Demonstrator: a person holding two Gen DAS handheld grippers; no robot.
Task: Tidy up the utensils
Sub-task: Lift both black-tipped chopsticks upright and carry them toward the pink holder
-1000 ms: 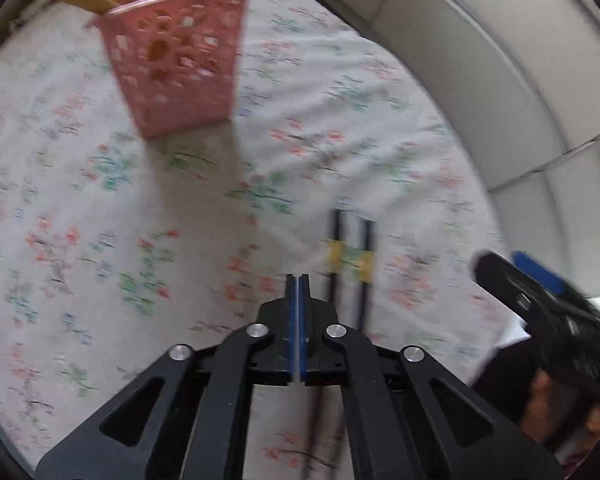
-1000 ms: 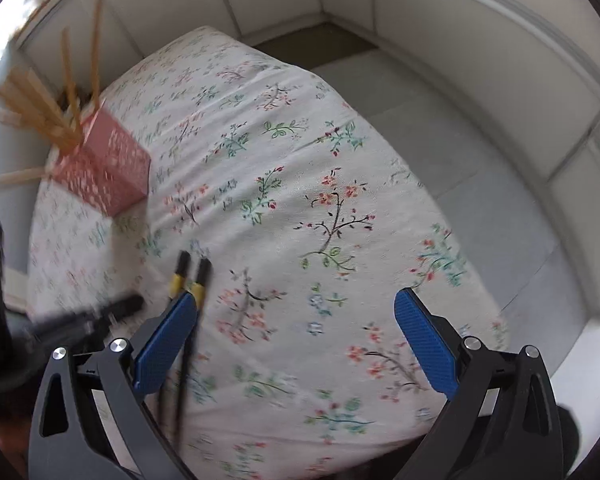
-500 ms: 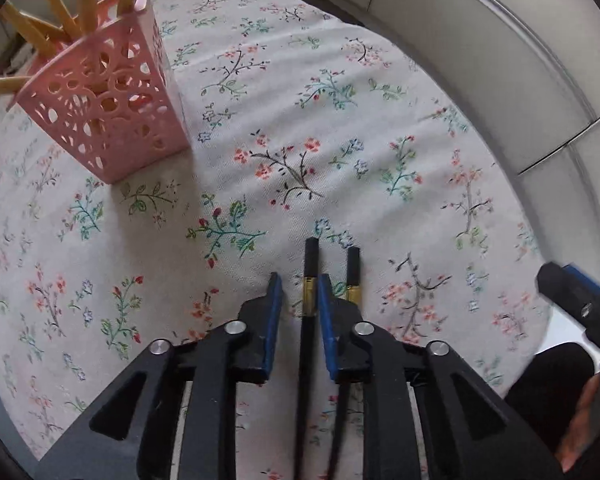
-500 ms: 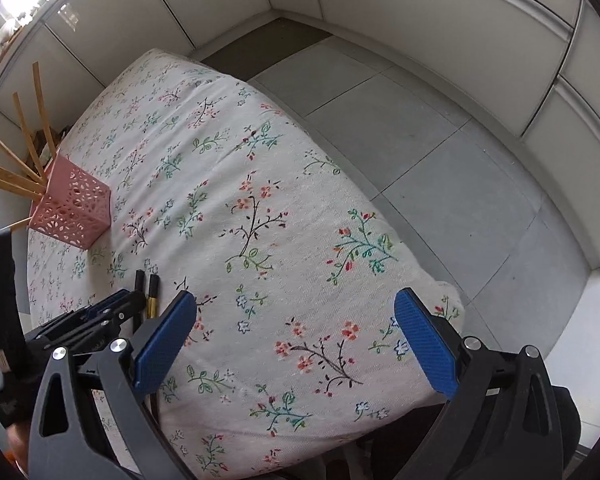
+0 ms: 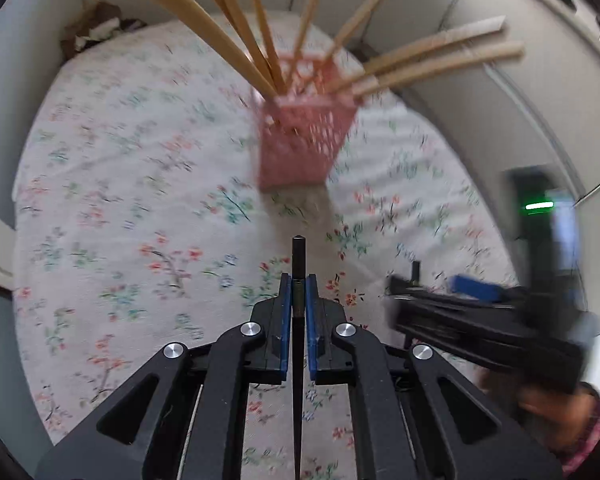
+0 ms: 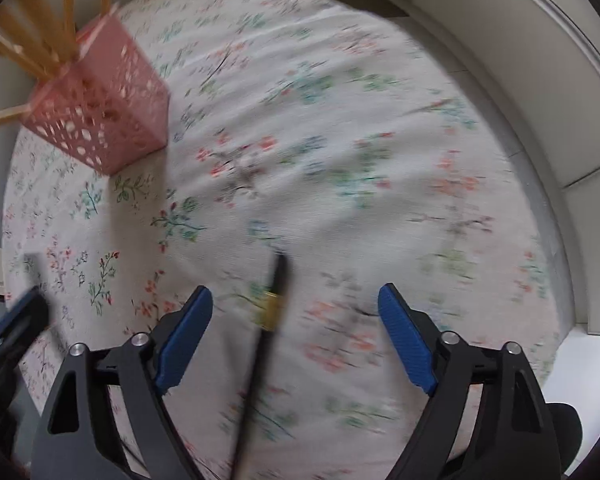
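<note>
My left gripper [image 5: 299, 280] is shut on a black chopstick [image 5: 298, 256], held above the floral cloth and pointing at the pink perforated holder [image 5: 300, 148], which stands farther back with several wooden chopsticks [image 5: 236, 12] fanned out of it. My right gripper [image 6: 294, 304] is open, with a second black chopstick [image 6: 274, 300] with a gold band lying on the cloth between its jaws. The pink holder [image 6: 100, 120] is at the upper left in the right wrist view. The right gripper also shows in the left wrist view [image 5: 460, 300], low at the right.
The table [image 6: 380, 140] is covered by a white floral cloth and drops off at the right toward a grey tiled floor [image 6: 520, 148] and white walls [image 5: 480, 100]. The left gripper's body [image 6: 12, 328] shows at the left edge of the right wrist view.
My left gripper closed on one black chopstick and lifted it toward the pink holder. My right gripper came down over the other black chopstick, still open.
</note>
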